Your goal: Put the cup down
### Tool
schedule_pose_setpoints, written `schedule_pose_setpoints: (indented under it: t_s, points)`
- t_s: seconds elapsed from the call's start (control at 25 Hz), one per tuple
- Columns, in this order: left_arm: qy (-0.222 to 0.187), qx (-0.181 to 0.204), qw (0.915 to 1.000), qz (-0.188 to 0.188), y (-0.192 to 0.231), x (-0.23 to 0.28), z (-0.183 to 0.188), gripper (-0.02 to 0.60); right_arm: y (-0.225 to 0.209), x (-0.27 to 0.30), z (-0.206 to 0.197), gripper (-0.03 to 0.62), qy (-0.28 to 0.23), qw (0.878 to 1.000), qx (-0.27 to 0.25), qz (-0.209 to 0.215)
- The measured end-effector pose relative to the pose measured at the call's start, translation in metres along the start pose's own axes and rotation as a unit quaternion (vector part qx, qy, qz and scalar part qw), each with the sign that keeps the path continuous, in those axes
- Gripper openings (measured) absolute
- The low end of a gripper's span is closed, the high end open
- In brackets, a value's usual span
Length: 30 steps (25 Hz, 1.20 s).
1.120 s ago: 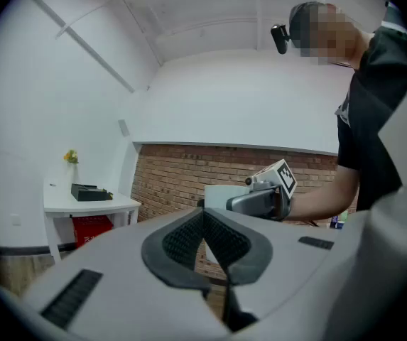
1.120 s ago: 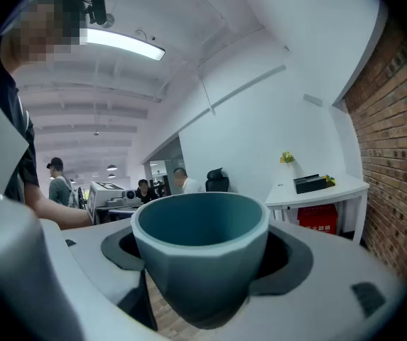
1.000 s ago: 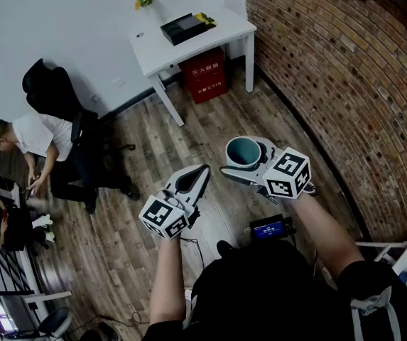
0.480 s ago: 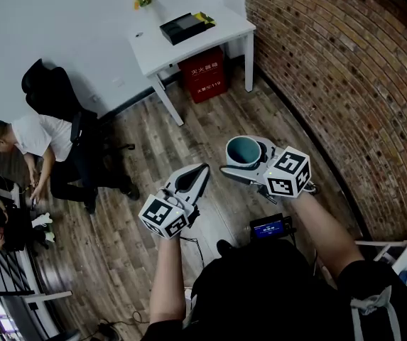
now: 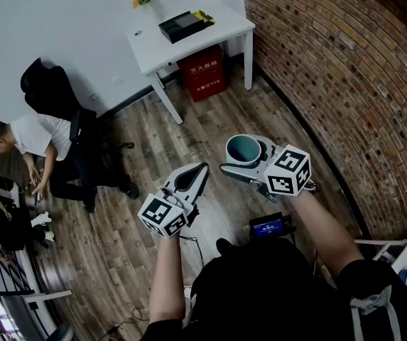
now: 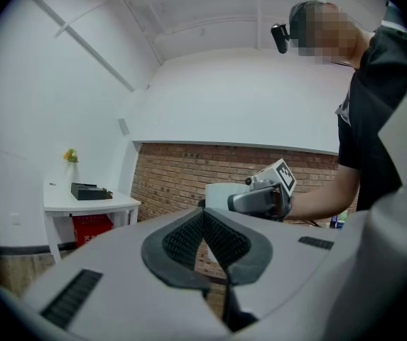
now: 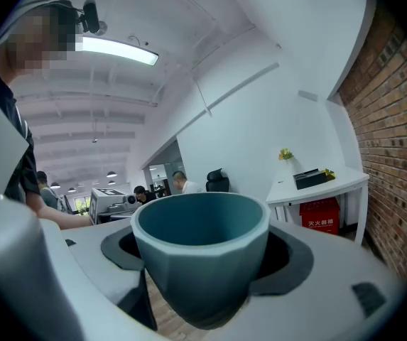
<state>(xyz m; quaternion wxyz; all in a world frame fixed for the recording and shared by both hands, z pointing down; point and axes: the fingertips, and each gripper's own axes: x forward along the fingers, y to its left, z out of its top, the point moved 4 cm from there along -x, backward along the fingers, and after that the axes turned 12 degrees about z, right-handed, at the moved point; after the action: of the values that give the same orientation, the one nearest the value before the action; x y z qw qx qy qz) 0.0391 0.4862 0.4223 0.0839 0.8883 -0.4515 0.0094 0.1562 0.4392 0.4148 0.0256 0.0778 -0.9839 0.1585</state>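
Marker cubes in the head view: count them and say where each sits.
2. One marker cube sits on the left tongs, at lower left; the other on the right tongs, which hold the cup.

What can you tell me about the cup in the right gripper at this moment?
The cup is matte teal, with no handle showing. It has a round rim and faceted walls tapering downward, and it looks ceramic. It is empty and upright. The right gripper clamps it between its dark pads, one on either side, in mid-air above the wooden floor. Nothing else touches it.
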Motion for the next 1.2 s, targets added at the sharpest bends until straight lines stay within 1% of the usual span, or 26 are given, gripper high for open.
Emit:
schedule_pose_setpoints:
  t_s: [0.6, 0.8, 1.0, 1.2]
  points:
    - [0.003, 0.001, 1.0000, -0.002, -0.001, 0.005, -0.002, 0.009, -0.006, -0.005, -0.003, 0.405, -0.006, 1.000, 0.014, -0.005]
    - [0.008, -0.003, 1.0000, 0.003, -0.002, 0.013, -0.006, 0.009, -0.012, -0.011, -0.007, 0.405, -0.006, 1.000, 0.020, -0.003]
    - [0.019, -0.008, 0.9997, 0.013, -0.007, 0.029, -0.012, 0.009, -0.027, -0.028, -0.008, 0.405, -0.011, 1.000, 0.028, 0.001]
    - [0.019, -0.012, 0.9994, 0.026, -0.012, 0.047, -0.015, 0.009, -0.051, -0.047, -0.009, 0.405, -0.017, 0.999, 0.035, 0.005]
